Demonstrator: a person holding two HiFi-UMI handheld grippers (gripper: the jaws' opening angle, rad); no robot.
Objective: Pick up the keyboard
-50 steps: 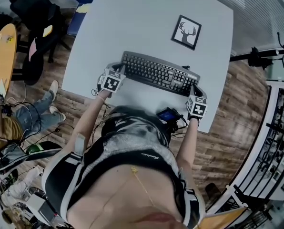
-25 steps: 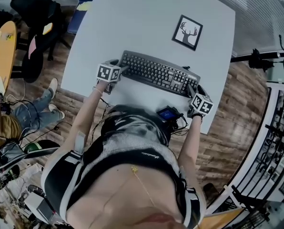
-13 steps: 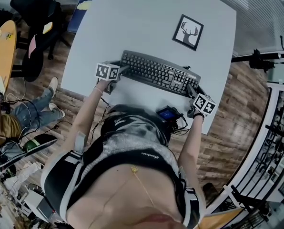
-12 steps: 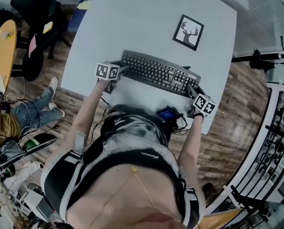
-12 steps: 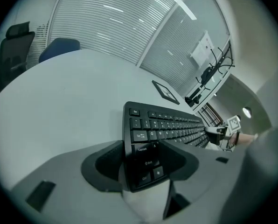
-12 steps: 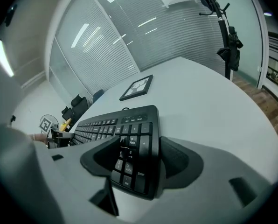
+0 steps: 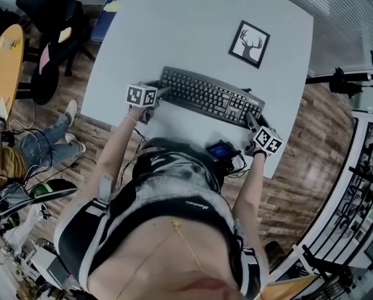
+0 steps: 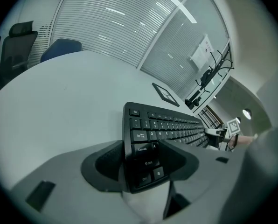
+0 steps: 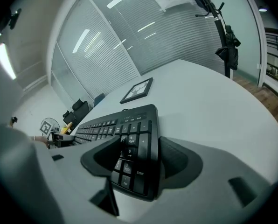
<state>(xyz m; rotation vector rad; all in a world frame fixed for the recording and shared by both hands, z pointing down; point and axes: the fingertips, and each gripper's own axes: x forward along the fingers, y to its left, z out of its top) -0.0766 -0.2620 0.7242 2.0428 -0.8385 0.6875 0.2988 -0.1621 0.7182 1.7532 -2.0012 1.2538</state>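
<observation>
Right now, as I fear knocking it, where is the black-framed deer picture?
In the head view the black-framed deer picture sits on the pale grey table's far right part, just beyond the right end of the black keyboard.

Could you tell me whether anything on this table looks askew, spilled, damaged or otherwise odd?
Nothing much stands out. The keyboard lies square to the table, intact, and nothing is spilled. The framed deer picture lies flat rather than standing, which is mildly unusual.

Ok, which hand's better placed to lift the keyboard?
Right, marginally: right gripper fingers pinch the keyboard at its number pad; left gripper fingers have just been closing on the Caps Lock end.
</observation>
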